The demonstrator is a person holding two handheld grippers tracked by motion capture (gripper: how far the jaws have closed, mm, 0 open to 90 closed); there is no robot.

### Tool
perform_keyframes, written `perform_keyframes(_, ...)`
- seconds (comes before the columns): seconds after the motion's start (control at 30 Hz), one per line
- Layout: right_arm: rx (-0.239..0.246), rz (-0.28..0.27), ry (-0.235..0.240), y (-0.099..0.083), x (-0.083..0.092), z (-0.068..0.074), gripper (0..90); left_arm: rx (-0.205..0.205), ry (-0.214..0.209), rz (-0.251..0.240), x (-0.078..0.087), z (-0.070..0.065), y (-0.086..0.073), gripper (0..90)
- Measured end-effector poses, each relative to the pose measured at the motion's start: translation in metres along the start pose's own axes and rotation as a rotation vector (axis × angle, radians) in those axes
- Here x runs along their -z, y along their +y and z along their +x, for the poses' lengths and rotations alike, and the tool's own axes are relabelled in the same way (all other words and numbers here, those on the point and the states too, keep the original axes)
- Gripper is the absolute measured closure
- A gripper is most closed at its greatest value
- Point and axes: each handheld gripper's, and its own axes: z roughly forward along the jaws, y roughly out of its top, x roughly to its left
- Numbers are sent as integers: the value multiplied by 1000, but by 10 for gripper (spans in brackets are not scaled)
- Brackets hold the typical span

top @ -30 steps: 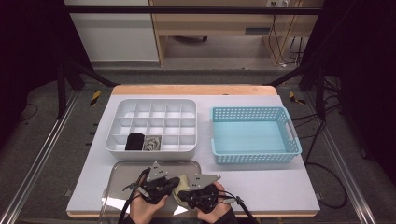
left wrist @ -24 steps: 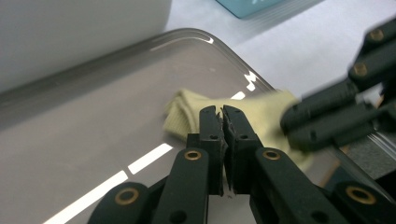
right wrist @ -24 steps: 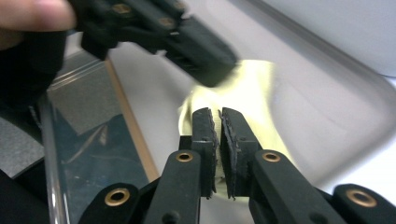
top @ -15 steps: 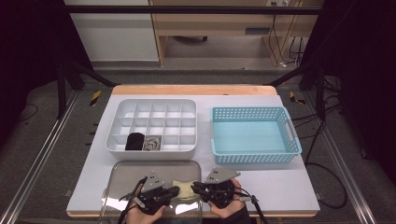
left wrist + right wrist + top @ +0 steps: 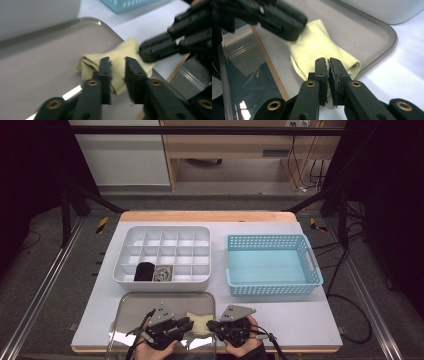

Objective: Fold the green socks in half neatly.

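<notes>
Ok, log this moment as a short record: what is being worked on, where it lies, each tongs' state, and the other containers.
item: folded yellow cloth
location: on the metal tray, near its right front corner
left tongs: jaws have just been opening, a gap between them, over the cloth's fold, not pressing it
right tongs: jaws shut, tips at the cloth's rolled edge; a hold on it cannot be confirmed
divided white organizer: a black item and a grey item in two front cells
blue basket: nothing inside
</notes>
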Motion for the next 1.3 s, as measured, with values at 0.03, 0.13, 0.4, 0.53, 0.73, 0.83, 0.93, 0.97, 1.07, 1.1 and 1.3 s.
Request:
perform_keyframes(0.03, 1, 1, -1, 0, 0, 0, 861, 7, 5, -20, 1, 2, 1, 620)
perform_keyframes(0.13, -3, -8, 7, -2, 0, -1, 864, 10, 19, -22, 0, 10, 0, 557)
perform_keyframes(0.4, 1, -9, 3, -2, 0, 0, 867, 0, 41, 25, -9, 12, -4, 434)
perform_keyframes(0.53, 3, -8, 4, -2, 0, 0, 874, 15, 15, 52, -15, 11, -7, 412)
perform_keyframes(0.73, 1, -10, 6, -3, -1, -1, 884, 65, -54, 92, -21, 10, -8, 370)
perform_keyframes(0.83, 0, -9, 7, -3, -1, -1, 885, 62, -62, 102, -22, 8, -7, 343)
perform_keyframes(0.93, 2, -9, 4, -3, -2, -1, 886, 51, -79, 109, -24, 6, -7, 346)
perform_keyframes(0.97, 3, -10, 3, -3, -2, -1, 887, 65, -100, 112, -25, 5, -7, 368)
perform_keyframes(1.07, 1, -12, 3, -4, -2, -1, 890, 87, -138, 125, -26, 2, -8, 459)
perform_keyframes(1.1, 0, -13, 4, -4, -2, -1, 890, 96, -149, 128, -26, 2, -8, 490)
perform_keyframes(1.3, -14, -18, 5, -4, -2, -2, 894, 113, -146, 127, -22, -2, -6, 618)
